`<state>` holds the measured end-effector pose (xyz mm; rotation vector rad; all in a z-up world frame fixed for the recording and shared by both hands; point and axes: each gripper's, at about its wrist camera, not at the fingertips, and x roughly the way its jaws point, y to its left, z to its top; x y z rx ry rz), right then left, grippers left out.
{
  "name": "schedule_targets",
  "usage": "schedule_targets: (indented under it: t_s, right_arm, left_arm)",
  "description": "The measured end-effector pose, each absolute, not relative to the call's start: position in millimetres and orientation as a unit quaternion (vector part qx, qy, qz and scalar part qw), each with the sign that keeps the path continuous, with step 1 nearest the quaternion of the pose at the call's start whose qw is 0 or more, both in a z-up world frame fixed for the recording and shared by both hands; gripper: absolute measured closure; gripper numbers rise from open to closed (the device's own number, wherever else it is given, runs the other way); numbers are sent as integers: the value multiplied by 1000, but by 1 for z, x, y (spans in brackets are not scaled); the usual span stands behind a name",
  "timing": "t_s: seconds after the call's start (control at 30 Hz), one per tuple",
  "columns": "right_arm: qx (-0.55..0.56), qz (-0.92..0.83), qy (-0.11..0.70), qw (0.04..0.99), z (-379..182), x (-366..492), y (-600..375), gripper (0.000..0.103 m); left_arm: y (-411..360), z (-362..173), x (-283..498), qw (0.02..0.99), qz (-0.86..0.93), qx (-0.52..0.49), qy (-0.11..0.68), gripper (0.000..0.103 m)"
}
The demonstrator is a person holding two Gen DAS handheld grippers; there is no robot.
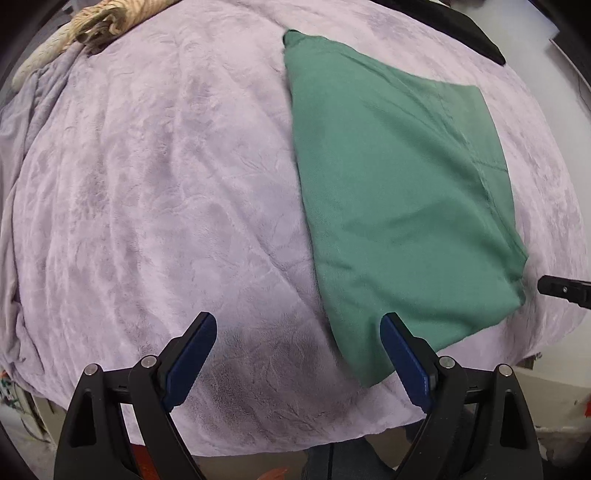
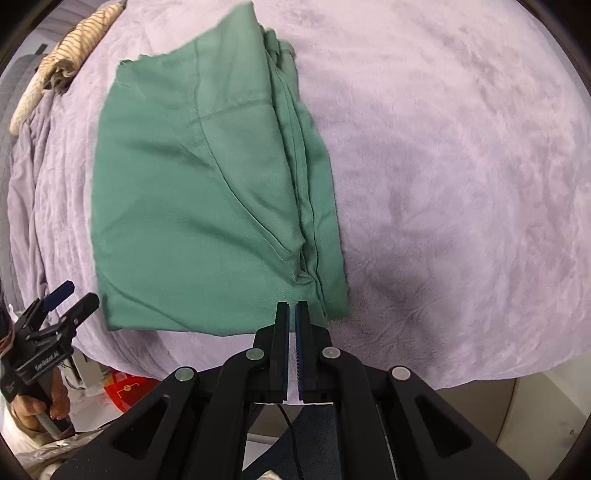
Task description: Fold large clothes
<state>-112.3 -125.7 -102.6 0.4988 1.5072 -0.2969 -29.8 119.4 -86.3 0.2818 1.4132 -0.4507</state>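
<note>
A green garment (image 1: pixel 402 206) lies folded into a flat, roughly oblong stack on the lilac plush blanket (image 1: pixel 147 184). My left gripper (image 1: pixel 299 321) hangs above the blanket at the garment's near left corner, open wide, with nothing between its blue pads. In the right wrist view the garment (image 2: pixel 207 192) shows layered folded edges along its right side. My right gripper (image 2: pixel 291 305) is shut just above the garment's near right corner, and no cloth shows between its fingers. The left gripper (image 2: pixel 74 295) appears at the lower left, held in a hand.
A striped beige cloth (image 1: pixel 99 22) is bunched at the blanket's far left edge. A dark object (image 1: pixel 476 33) lies at the far right. The blanket (image 2: pixel 461 184) spreads wide to the right of the garment. Its near edge drops off, with a red item (image 2: pixel 125 387) below.
</note>
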Motion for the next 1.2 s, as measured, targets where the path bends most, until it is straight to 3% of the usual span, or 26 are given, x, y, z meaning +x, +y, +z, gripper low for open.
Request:
schedule_targets:
  t_s: [0.07,0.13,0.17,0.2,0.37,0.47,1.2]
  right_arm:
    - [209,-129,658,712,-82,-109,-127,99]
    - [202,-130,643,727,-67,-105,-126,77]
    - [199,-130,636,734,-59,-102,-125,36]
    - [196,-129,629,741,-52,-100,-123,9]
    - [161,-140,602,769,-17,-83,-114,8]
    - [147,-149,600,772,-8,-82,-114,0]
    - [121,-172,602,770,-2,-82,-108,0]
  left_arm:
    - [118,-76,-29,736,-193,123,637,0]
    - [107,-66,-31,742,-182,124,633,0]
    - [104,-60,-30,745,-179,122,631,0]
    - [103,-54,-30,747,-177,118,629,0]
    - [77,-35,-39,763,-168,114,614,0]
    - [70,-29,-39,770,-160,131,604,0]
    - [54,-8,-34,787,-152,147,580,0]
